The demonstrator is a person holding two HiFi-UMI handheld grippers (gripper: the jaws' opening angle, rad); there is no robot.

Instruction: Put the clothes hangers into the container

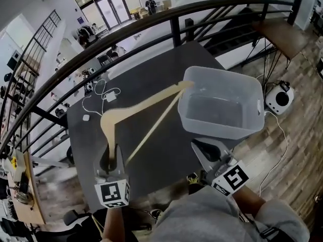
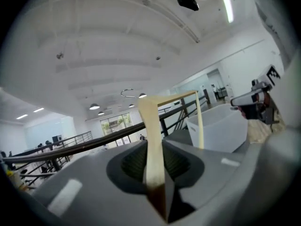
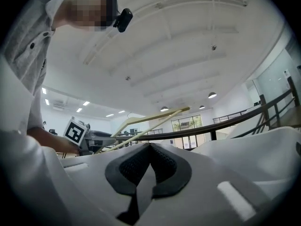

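The left claw is clenched on a pale wooden clothes hanger, gripping it by the end of one shoulder. Looking along that claw's own jaws, the wood stands up straight out of the pinch between the two dark pads. From the grip the hanger rises away from the claw, bends at its peak, and runs forward and off to the claw's right. Its far tip reaches the near rim of the translucent container. I cannot tell whether it touches the plastic.

The container sits on the dark table, ahead of the left claw and to its right, and directly ahead of the right claw, close off its tips. Nothing lies inside it that I can make out.

The right claw is clenched with nothing in it, its pads meeting along the middle. From it, the hanger shows off to its left, with the left claw at the low end. A black railing curves beyond the table, past both claws.
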